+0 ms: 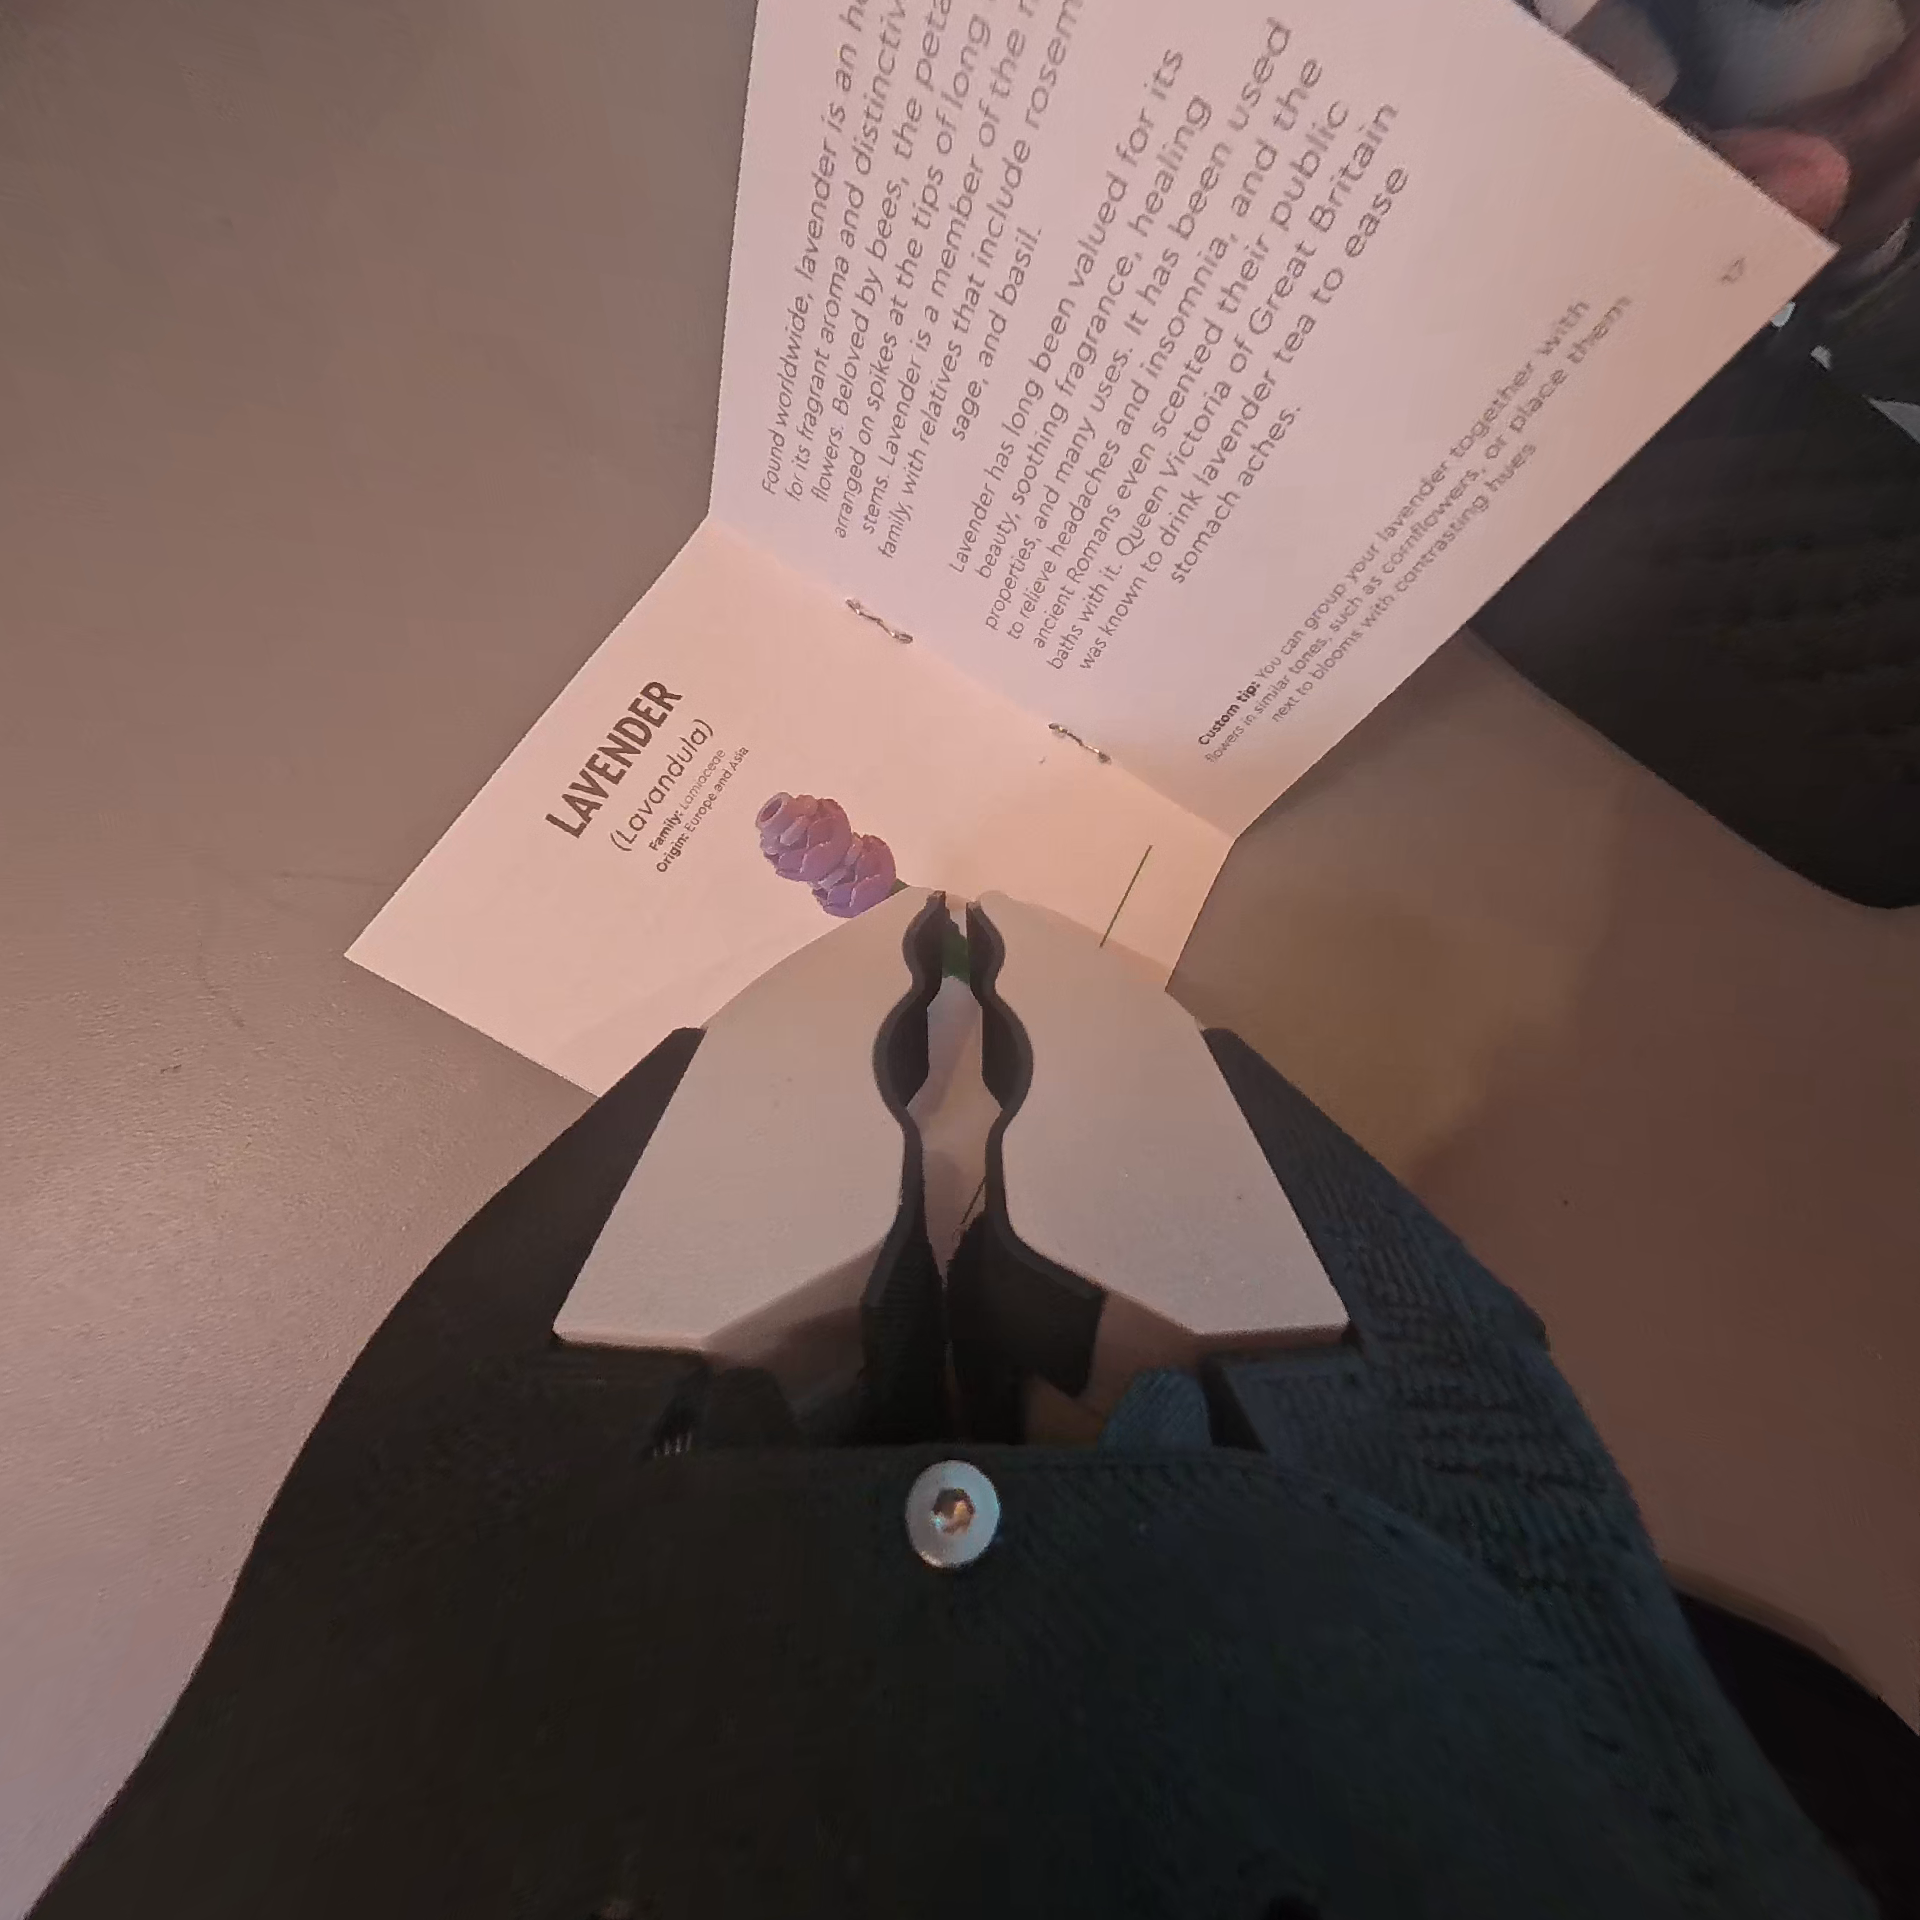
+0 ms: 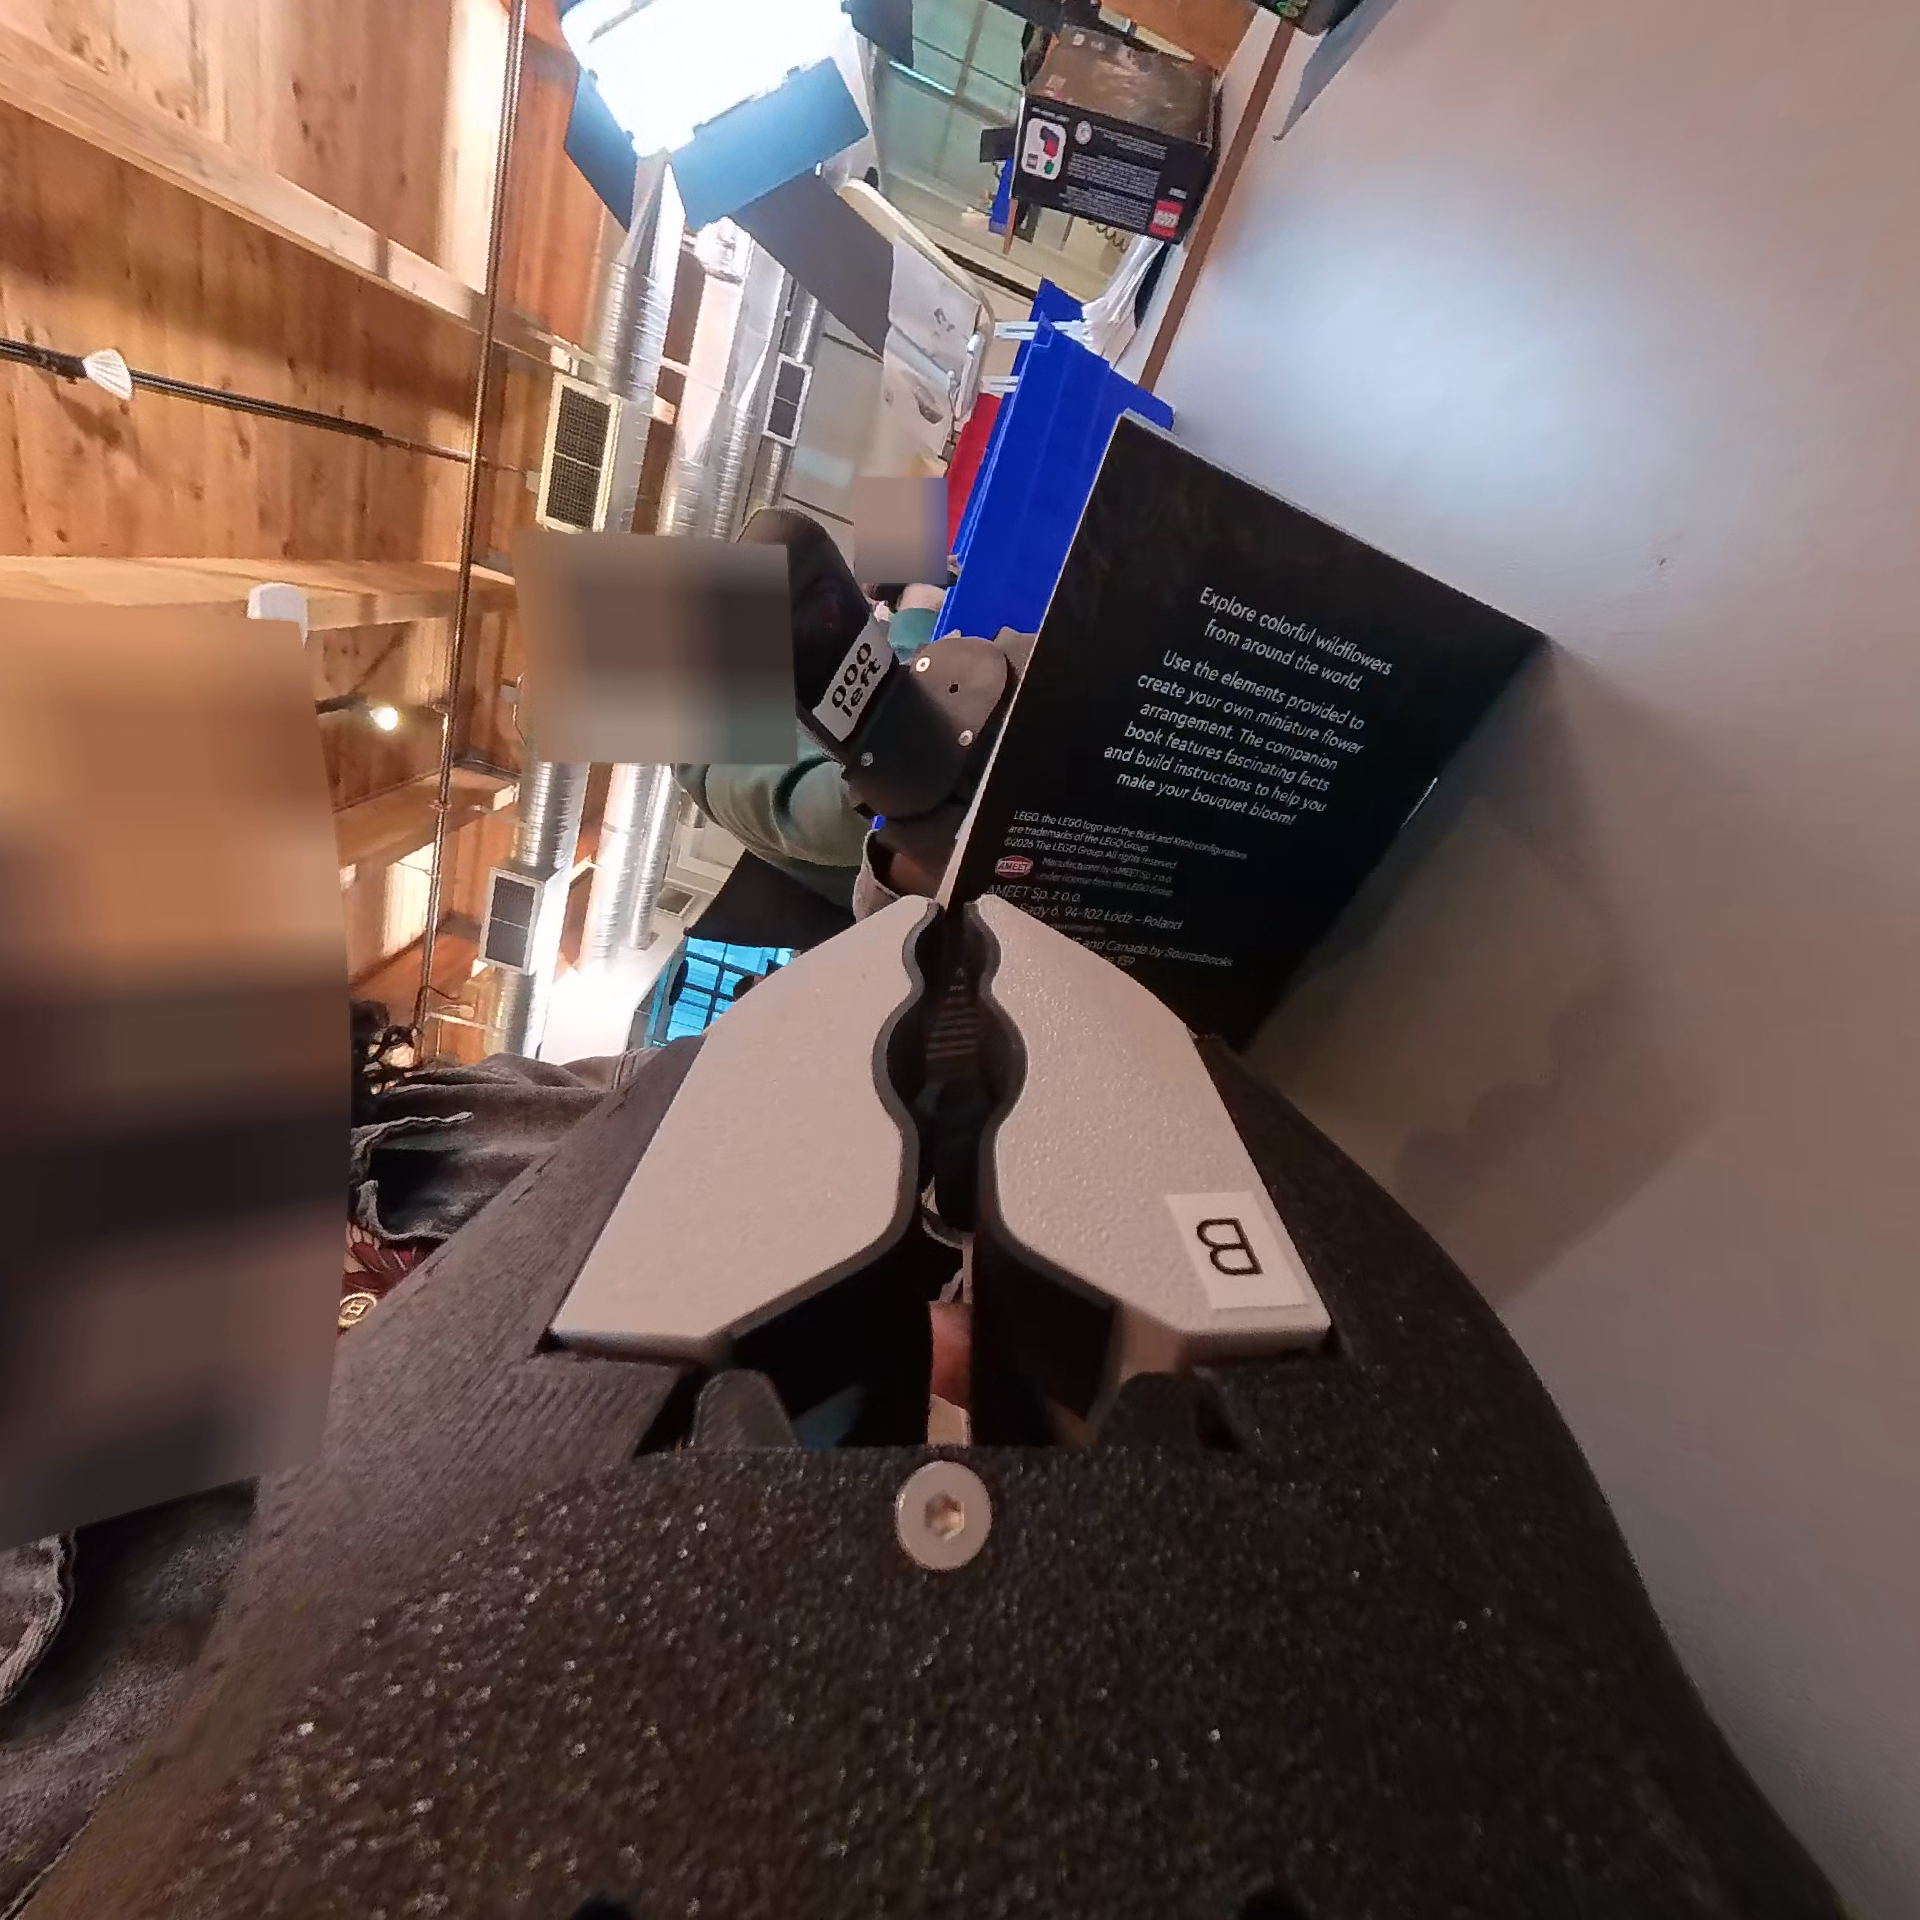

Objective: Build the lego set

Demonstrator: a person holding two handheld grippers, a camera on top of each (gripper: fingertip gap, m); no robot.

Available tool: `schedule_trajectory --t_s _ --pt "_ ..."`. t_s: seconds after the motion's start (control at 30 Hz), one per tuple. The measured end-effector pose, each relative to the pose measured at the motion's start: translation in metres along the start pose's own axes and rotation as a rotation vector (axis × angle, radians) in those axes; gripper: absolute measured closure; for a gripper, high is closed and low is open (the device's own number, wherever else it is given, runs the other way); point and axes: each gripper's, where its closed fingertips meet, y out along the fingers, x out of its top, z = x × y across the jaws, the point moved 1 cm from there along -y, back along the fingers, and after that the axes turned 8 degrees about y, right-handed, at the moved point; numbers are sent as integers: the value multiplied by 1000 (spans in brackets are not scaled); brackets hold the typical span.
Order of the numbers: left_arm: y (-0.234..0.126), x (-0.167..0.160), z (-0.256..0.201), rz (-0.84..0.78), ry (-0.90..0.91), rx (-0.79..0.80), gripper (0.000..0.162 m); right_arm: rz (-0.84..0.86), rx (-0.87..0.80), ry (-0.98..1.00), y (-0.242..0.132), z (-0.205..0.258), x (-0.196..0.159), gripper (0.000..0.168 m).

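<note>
While opened in V, booklet [image 1: 1039, 436] spine runs diagonally; left tool [image 1: 956, 914], right tool [image 2: 951, 914] clamp pages.

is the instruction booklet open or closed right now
Open. In the left wrist view the booklet is spread at its stapled fold, both inner pages showing. One page lies on the table; the other is lifted at an angle.

booklet [image 1: 1039, 436] top corner: running off the upper edge
picture stem on booklet: hiding behind the left tongs [image 1: 958, 914]
left tongs beyond booklet [image 2: 1195, 727]: partly hiding behind its cover
</note>
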Motion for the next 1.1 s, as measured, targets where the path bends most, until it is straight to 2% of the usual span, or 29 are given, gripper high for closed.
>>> schedule_trajectory --t_s 0.23,0.37,0.43,0.63,0.7,0.77,0.87,0.93,1.0,1.1 --pt "-1 1 0 -26 -27 -36 155 -16 -30 -15 8 2 1 166" --pt "-12 12 -1 -152 -123 -133 134 5 -241 -112 16 -15 -1 168" --pt "-12 6 2 -129 -201 -161 123 0 -216 -116 23 -7 0 168" --pt "-14 6 1 -154 -297 -272 118 37 -226 -178 46 4 1 168" --pt "-24 15 0 -251 -360 -376 118 52 -252 -224 58 7 -1 168" --pt "-47 28 9 -439 -454 -444 116 81 -294 -283 71 10 -4 168" --pt "-78 38 17 -597 -553 -519 97 100 -343 -342 87 10 -7 168" --pt "-80 41 16 -591 -564 -476 86 106 -354 -357 95 8 -8 168" --pt "-82 48 13 -598 -570 -453 84 111 -349 -353 101 7 -10 168" --pt "-71 40 20 -509 -542 -311 88 89 -338 -341 100 7 -9 168"
